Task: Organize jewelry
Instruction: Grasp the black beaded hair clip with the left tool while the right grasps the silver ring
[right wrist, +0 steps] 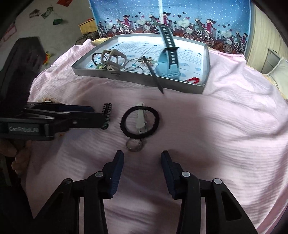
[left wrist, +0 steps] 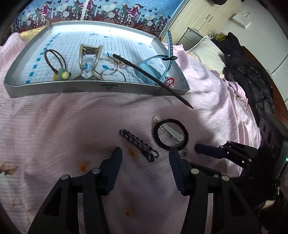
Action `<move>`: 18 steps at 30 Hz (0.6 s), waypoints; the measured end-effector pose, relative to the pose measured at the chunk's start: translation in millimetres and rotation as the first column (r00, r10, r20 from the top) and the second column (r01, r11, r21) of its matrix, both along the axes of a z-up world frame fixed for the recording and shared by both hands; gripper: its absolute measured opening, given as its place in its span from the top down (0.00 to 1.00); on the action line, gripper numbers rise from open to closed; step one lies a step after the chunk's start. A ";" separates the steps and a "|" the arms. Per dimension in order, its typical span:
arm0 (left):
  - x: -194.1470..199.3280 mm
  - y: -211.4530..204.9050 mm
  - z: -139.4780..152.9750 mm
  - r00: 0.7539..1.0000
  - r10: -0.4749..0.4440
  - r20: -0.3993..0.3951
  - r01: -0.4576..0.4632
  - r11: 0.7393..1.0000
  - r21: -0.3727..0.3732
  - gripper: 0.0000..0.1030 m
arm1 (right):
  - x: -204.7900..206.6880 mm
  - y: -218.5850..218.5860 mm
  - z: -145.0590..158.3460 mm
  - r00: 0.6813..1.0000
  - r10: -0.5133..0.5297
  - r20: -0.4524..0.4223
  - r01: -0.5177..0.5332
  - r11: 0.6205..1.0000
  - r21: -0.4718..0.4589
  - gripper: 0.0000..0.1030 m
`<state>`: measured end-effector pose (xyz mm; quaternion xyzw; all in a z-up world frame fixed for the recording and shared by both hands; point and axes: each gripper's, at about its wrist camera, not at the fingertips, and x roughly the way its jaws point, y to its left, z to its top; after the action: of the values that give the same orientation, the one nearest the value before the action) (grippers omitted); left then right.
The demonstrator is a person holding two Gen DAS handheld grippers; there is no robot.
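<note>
Pink ribbed bedding [right wrist: 207,126] covers the bed, with a blue curtain printed with cyclists [right wrist: 198,16] at twelve o'clock and a pale pillow [left wrist: 207,52] towards two o'clock. A grey tray [left wrist: 59,89] already holds a blue watch [right wrist: 167,63], a clear claw clip [left wrist: 88,59], thin hoops and a dark hair stick [left wrist: 153,79] that pokes over its rim.

Three pieces lie loose on the bedding: a striped snap clip [left wrist: 139,147], a black hair tie [right wrist: 140,121] draped over a pale clip [right wrist: 142,117], and a small glassy charm [right wrist: 134,145] at its six o'clock.

The left gripper [left wrist: 144,160] has its jaws spread either side of the striped clip. I judge it best to lower squarely and close across the clip's narrow width, since the soft cloth will give. The right gripper [right wrist: 142,162], jaws also spread and holding nothing, hovers just short of the charm.
</note>
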<state>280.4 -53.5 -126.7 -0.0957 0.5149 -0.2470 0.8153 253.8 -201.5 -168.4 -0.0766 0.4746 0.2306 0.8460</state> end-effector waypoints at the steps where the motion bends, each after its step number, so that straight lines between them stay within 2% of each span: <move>1: 1.5 -0.8 -1.1 1.000 -0.003 -0.004 0.003 1.000 -0.002 0.54 | 0.5 1.7 -0.4 1.000 0.004 0.003 -0.004 1.000 -0.001 0.60; 3: 3.6 -5.1 -2.6 1.000 -0.014 -0.013 0.014 1.000 -0.006 0.55 | 1.4 5.0 -1.4 1.000 0.013 0.007 -0.013 1.000 0.003 0.60; 6: 6.3 -8.9 -5.8 0.999 -0.024 -0.029 0.024 1.000 -0.005 0.65 | 4.8 9.1 -4.4 1.000 0.018 0.008 -0.019 1.000 0.003 0.60; 11: 13.1 -2.5 -13.9 0.998 0.014 -0.065 -0.015 1.000 -0.014 0.77 | 7.6 11.8 -7.5 1.000 0.024 0.007 -0.024 1.000 0.005 0.62; 17: 14.6 12.8 -17.0 0.996 0.050 -0.077 -0.052 0.998 -0.026 0.86 | 11.5 16.2 -9.9 0.999 0.034 0.012 -0.034 0.999 -0.001 0.71; 18: 14.7 13.4 -16.7 0.996 0.049 -0.072 -0.051 0.998 -0.024 0.87 | 11.8 16.9 -10.3 0.999 0.035 0.013 -0.035 0.999 -0.001 0.76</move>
<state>295.1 -40.1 -143.4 -0.1278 0.5378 -0.2295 0.8011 265.6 -184.6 -178.8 -0.0871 0.4676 0.2448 0.8449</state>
